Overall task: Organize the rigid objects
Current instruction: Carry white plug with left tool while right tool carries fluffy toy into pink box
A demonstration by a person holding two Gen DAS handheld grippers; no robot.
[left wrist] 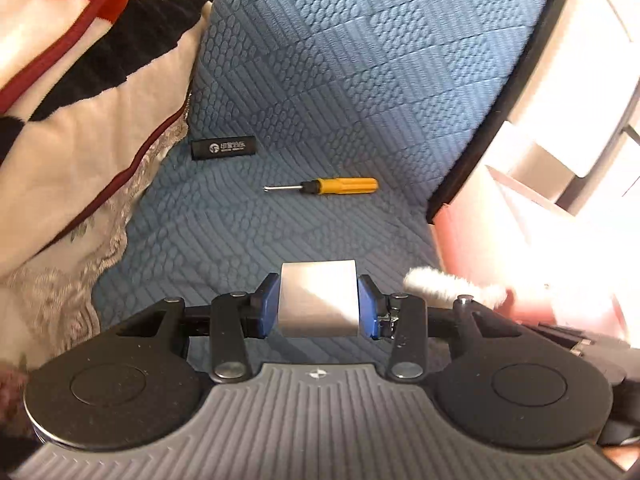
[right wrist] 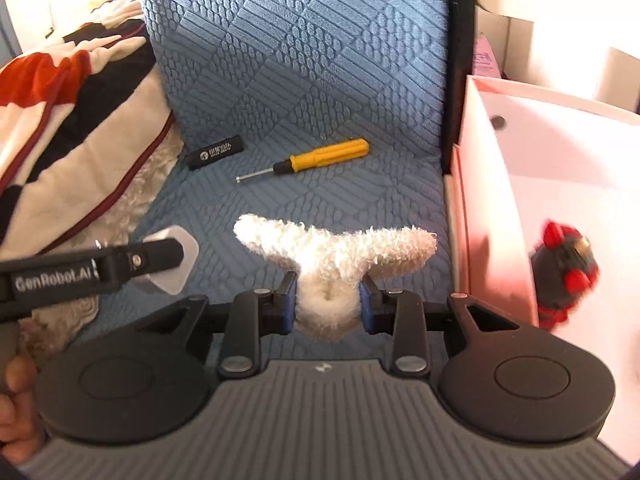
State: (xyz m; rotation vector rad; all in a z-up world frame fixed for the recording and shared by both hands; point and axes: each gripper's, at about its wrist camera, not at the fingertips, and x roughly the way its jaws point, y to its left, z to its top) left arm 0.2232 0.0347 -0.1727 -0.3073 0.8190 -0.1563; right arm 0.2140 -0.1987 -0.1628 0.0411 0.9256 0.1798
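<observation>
My left gripper (left wrist: 318, 302) is shut on a white rounded block (left wrist: 318, 300), held above the blue quilted mattress (left wrist: 320, 80). In the right wrist view that block (right wrist: 176, 258) shows at the left, gripped by the left gripper's fingers (right wrist: 140, 260). My right gripper (right wrist: 328, 306) is shut on a fluffy white plush toy (right wrist: 332, 252), whose end also shows in the left wrist view as white fluff (left wrist: 436, 282). A yellow-handled screwdriver (left wrist: 332, 186) (right wrist: 312, 158) and a black flat stick with white print (left wrist: 222, 147) (right wrist: 216, 151) lie on the mattress ahead.
A red, black and cream blanket (left wrist: 80, 80) (right wrist: 68, 128) is heaped at the left. A pink-rimmed white box (right wrist: 500, 208) stands at the right, with a dark toy with red spikes (right wrist: 564, 272) in it. A person's fingers (right wrist: 16, 412) show bottom left.
</observation>
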